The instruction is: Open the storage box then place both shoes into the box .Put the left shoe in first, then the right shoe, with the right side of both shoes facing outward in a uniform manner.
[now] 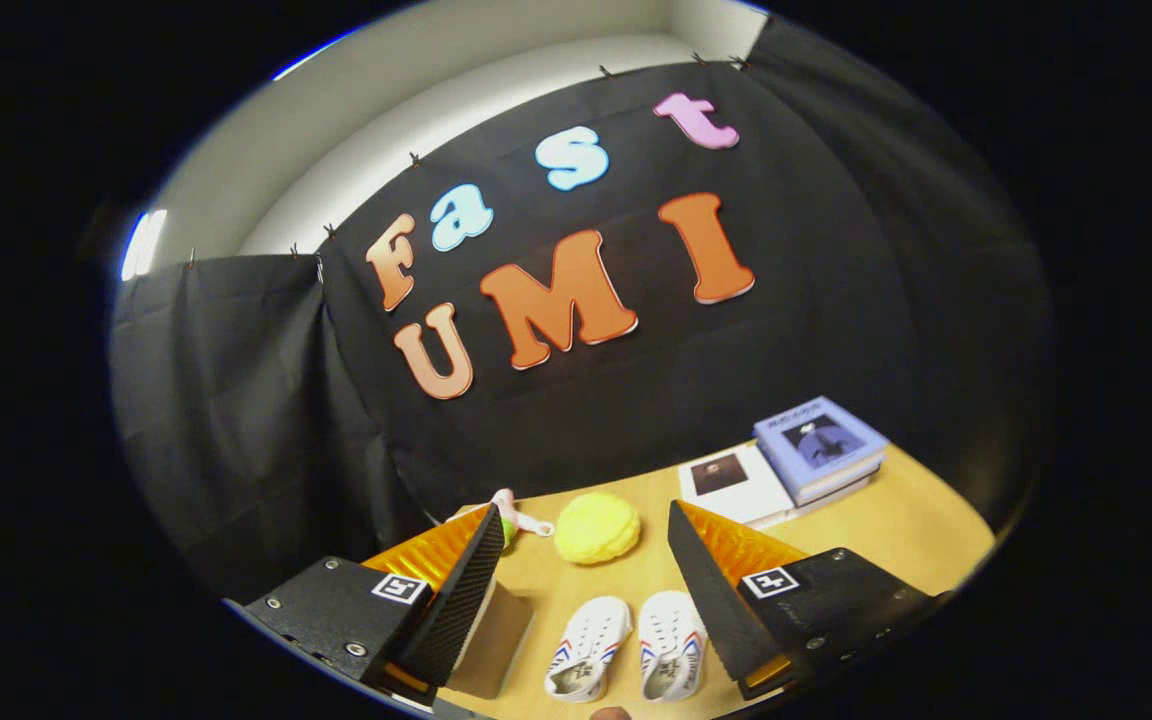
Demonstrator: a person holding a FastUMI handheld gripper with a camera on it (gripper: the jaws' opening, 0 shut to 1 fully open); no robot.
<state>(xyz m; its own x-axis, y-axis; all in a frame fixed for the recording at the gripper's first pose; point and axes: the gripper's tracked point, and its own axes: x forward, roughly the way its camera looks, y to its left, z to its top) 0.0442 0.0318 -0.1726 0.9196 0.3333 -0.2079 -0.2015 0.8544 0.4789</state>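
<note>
Two shoes (626, 645) sit side by side on the table (896, 530), low in the frame between the gripper (581, 590) fingers; neither is held or boxed, so both placements remain, left shoe first. At lower left, just inside the left finger, stands a tan box (492, 628), probably the storage box; whether it is open cannot be told. The fingers stand wide apart, released, grasping nothing, hovering above the shoes. Judged progress: at or near the start. Moving right, beyond the fingers lie a small pink-and-green item (516, 520) and a yellow ball (596, 528), then stacked books (786, 465) at centre right. The surface is light wood; black cloth walls the booth, with a pale ceiling at upper left.
</note>
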